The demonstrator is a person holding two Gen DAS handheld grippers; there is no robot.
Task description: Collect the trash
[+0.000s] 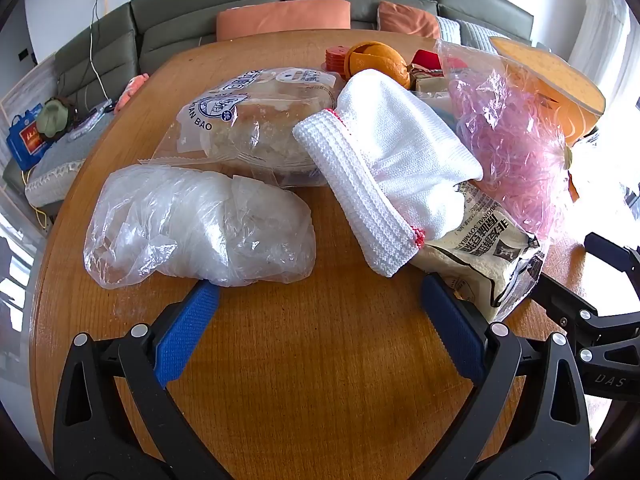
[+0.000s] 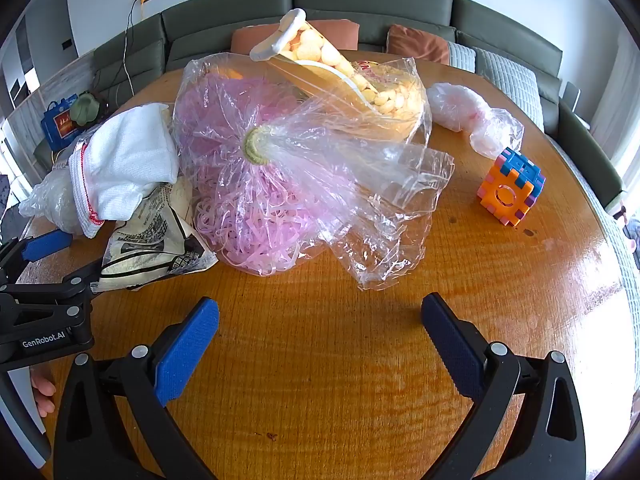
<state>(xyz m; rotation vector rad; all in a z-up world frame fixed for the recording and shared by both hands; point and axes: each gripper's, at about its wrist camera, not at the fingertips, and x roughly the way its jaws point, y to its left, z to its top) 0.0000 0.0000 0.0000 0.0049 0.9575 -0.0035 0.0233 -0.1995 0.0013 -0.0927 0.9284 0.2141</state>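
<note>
A pile of litter lies on a round wooden table (image 1: pixel 312 360). In the left wrist view, my left gripper (image 1: pixel 320 308) is open over bare wood; its left pad is just short of a crumpled clear plastic bag (image 1: pixel 192 224), its right pad beside a soy-milk wrapper (image 1: pixel 488 256). A white knitted cloth (image 1: pixel 384 168) lies on the wrapper, a bread packet (image 1: pixel 256 120) behind. In the right wrist view, my right gripper (image 2: pixel 320 312) is open, empty, in front of a clear bag of pink shreds (image 2: pixel 256 184). The left gripper (image 2: pixel 60 256) shows at the left edge there.
A snack bag with a white clip (image 2: pixel 340 68) leans behind the pink bag. A small plastic bundle (image 2: pixel 472 116) and a coloured puzzle cube (image 2: pixel 512 188) sit at right. An orange (image 1: pixel 376 60) and red caps lie at the back. A green sofa (image 2: pixel 360 0) rings the table.
</note>
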